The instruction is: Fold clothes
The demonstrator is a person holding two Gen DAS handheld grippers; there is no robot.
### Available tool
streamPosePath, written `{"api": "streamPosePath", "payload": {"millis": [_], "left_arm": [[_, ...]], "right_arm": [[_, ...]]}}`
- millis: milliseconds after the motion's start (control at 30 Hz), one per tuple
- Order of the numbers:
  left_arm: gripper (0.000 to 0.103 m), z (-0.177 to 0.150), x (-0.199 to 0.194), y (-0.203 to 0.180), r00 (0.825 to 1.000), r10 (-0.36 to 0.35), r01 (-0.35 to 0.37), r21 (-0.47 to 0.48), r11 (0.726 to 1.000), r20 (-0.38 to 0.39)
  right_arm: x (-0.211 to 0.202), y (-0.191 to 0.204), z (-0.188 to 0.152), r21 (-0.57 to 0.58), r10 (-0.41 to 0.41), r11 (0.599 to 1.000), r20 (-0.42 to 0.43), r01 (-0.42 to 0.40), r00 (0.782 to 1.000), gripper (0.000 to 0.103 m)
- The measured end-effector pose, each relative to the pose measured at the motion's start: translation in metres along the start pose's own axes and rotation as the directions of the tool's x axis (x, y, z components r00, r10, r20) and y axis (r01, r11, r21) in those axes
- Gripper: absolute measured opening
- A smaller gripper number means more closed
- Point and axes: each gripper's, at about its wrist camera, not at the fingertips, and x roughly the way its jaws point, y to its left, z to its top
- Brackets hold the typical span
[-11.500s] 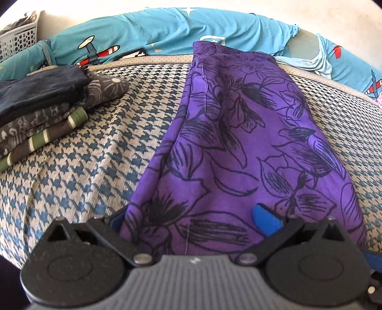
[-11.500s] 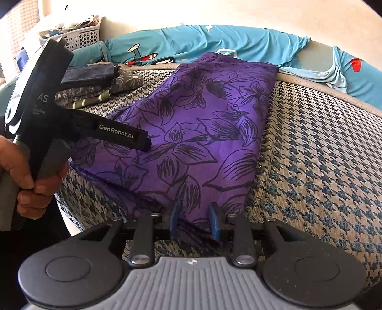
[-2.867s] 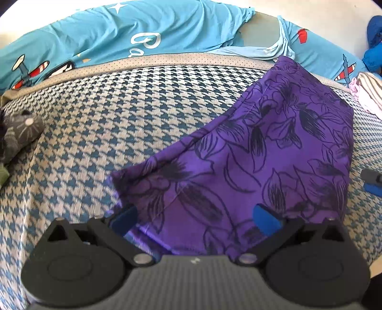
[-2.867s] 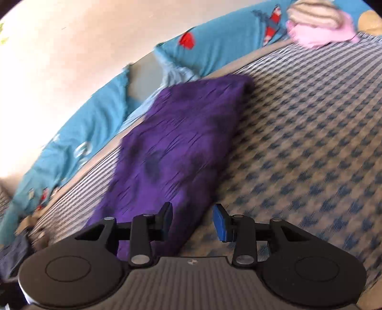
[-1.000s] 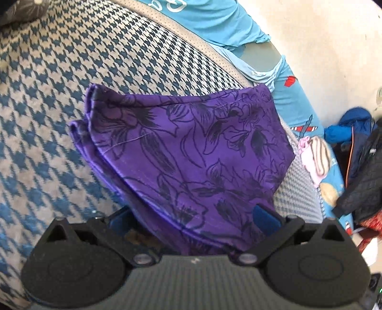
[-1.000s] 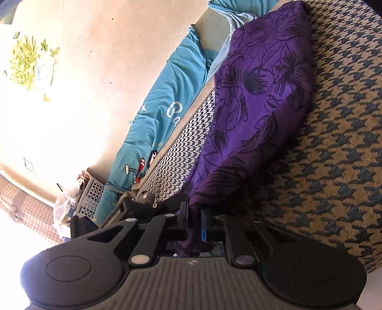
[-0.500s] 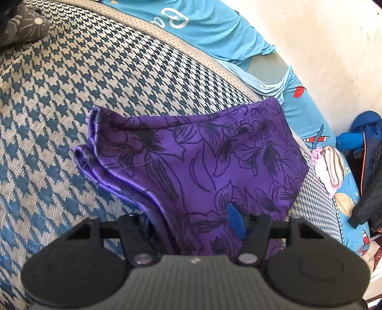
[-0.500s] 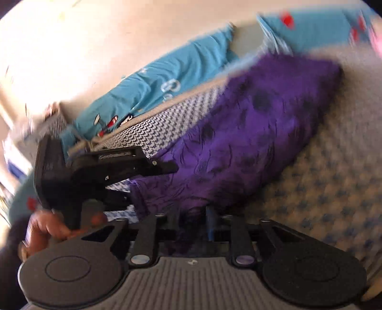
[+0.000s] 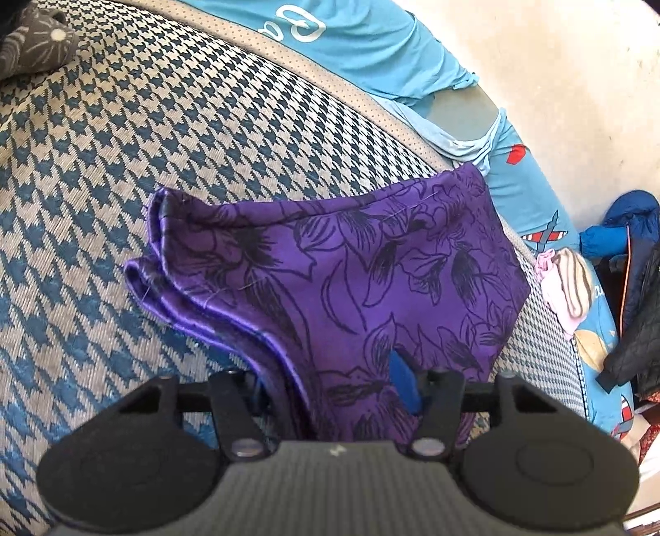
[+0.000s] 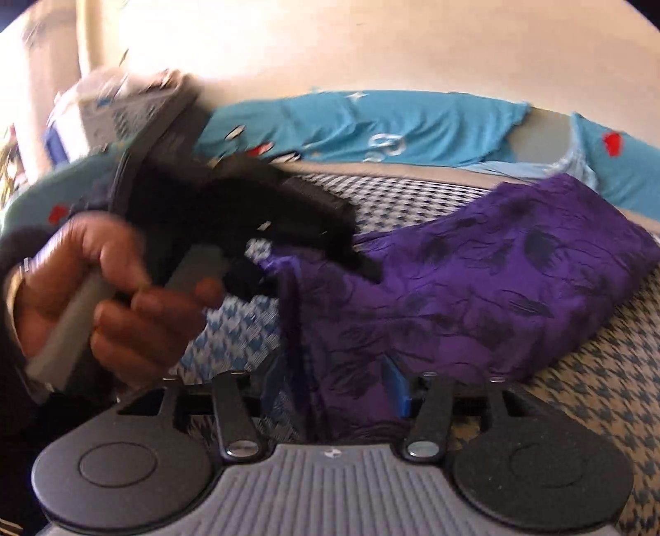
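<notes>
On the houndstooth bed cover (image 9: pixel 123 136), the folded purple floral garment (image 9: pixel 371 268) lies before you. Your left gripper (image 9: pixel 334 387) is clamped on its near edge. Your right gripper (image 10: pixel 336 385) is opening, garment edge loose between its jaws.

Bed (image 9: pixel 123 136) with blue-and-beige houndstooth cover, folded purple floral garment (image 9: pixel 371 264) lying on it, dark patterned clothing (image 9: pixel 37 45) at far corner, turquoise printed sheet (image 9: pixel 371 37) along wall edge
</notes>
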Motion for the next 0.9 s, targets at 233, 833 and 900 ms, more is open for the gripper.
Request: {"api": "streamPosePath", "payload": {"millis": [233,833,900], "left_arm": [[0.054,0.004,-0.002,0.005,0.999,-0.036,0.036,-0.049,0.998,-0.013],[0.054,0.013,0.006,0.018,0.998,0.014,-0.007,-0.104,0.995,0.069],[0.042,0.016,0.008,0.018,0.997,0.035,-0.027,-0.106,0.994,0.073]], "right_arm": [[0.032,0.032,-0.013,-0.216,-0.105,0.971,-0.010,0.100,0.994,0.060],[0.037,0.010,-0.005,-0.046,-0.204,0.978,0.041,0.206,0.978,0.015],[0.039,0.009,-0.003,-0.037,-0.197,0.979,0.040,0.198,0.980,0.015]]}}
